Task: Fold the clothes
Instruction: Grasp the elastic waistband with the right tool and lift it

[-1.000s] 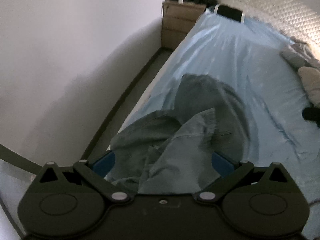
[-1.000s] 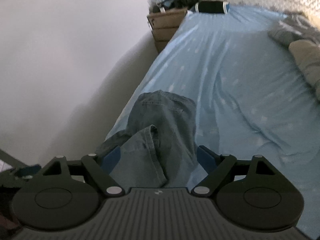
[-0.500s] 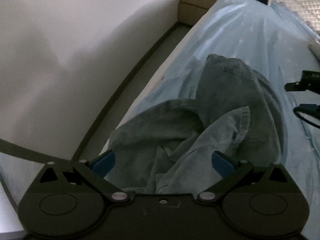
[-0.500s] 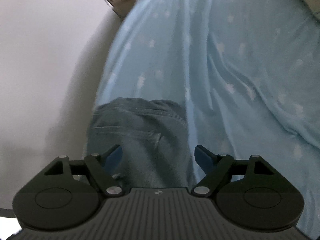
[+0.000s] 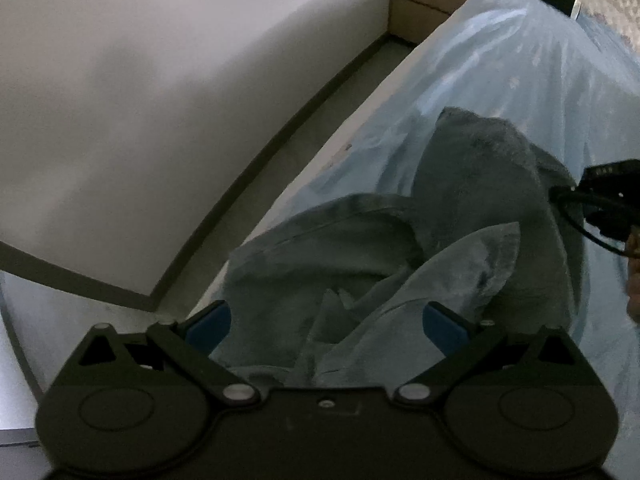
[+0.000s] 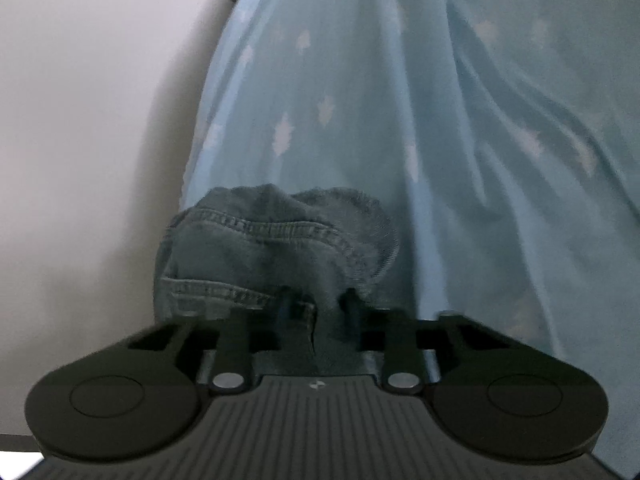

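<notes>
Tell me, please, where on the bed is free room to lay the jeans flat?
Free: the blue sheet beyond the jeans, up toward the wooden drawers. Crowded: the near bed edge by the wall, where the jeans lie bunched between the left tool and right tool.

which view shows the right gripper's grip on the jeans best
Right wrist view: the right gripper has its fingers pinched on the jeans near a stitched seam. The left wrist view shows only its dark body at the frame's right edge.

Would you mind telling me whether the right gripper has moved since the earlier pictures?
Yes. The right gripper has dipped forward and down toward the jeans: the blue sheet looms closer, and its jaws have closed on the denim.
</notes>
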Tool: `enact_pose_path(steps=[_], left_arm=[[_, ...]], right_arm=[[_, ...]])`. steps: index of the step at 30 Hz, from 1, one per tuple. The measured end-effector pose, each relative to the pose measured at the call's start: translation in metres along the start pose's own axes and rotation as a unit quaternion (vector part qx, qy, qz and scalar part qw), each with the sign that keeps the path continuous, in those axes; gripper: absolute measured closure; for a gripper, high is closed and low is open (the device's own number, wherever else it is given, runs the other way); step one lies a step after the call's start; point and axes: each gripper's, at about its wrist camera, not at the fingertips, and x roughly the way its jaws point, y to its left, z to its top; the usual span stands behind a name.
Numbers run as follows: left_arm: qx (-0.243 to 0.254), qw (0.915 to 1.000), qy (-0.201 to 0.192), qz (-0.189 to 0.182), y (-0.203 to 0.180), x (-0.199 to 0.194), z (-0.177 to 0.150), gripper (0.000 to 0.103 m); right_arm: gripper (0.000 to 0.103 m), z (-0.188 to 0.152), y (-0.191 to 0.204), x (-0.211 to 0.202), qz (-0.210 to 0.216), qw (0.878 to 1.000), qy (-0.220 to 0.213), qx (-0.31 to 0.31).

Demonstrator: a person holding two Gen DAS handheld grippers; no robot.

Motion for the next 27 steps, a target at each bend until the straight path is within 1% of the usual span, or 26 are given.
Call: enact_pose_path(steps=[2, 3, 8, 11, 12, 15, 19, 23, 27], left_arm=[[-0.002, 1.0, -0.006, -0.005, -0.004, -0.004, -0.001, 0.001], [-0.002, 0.9999, -0.01, -0.008, -0.006, -0.008, -0.002, 0.001], [0.003, 0.9992, -0.031, -0.023, -0.006, -0.028, -0.01, 0.001], [0.005, 0.9984, -0.047, -0.033, 0.0, -0.042, -0.017, 0.001], [0.006, 0.998, -0.05, -0.036, 0.002, -0.046, -0.019, 0.001], [0.018, 0.9969, -0.059, -0.048, 0.005, -0.053, -0.026, 0.001], [0.042, 0.9948, -0.066, -0.065, 0.003, -0.059, -0.036, 0.001], [0.062, 0.9924, -0.065, -0.083, -0.006, -0.06, -0.043, 0.001], [0.089, 0.9887, -0.068, -0.099, -0.021, -0.065, -0.05, 0.001]], right_arm=[[0.092, -0.006, 0.003, -0.02, 0.016, 1.0, -0.016, 0.012], [0.093, -0.01, 0.008, -0.034, 0.023, 0.999, -0.029, 0.003], [0.095, -0.05, 0.046, -0.112, 0.04, 0.991, -0.087, -0.091], [0.095, -0.08, 0.058, -0.168, 0.051, 0.985, -0.131, -0.101], [0.095, -0.089, 0.057, -0.186, 0.051, 0.983, -0.146, -0.096], [0.095, -0.115, 0.041, -0.22, 0.036, 0.98, -0.185, -0.067], [0.095, -0.15, 0.019, -0.267, 0.016, 0.971, -0.237, -0.029], [0.095, -0.185, -0.002, -0.313, -0.005, 0.958, -0.287, 0.009], [0.095, -0.22, -0.024, -0.36, -0.025, 0.94, -0.337, 0.048]])
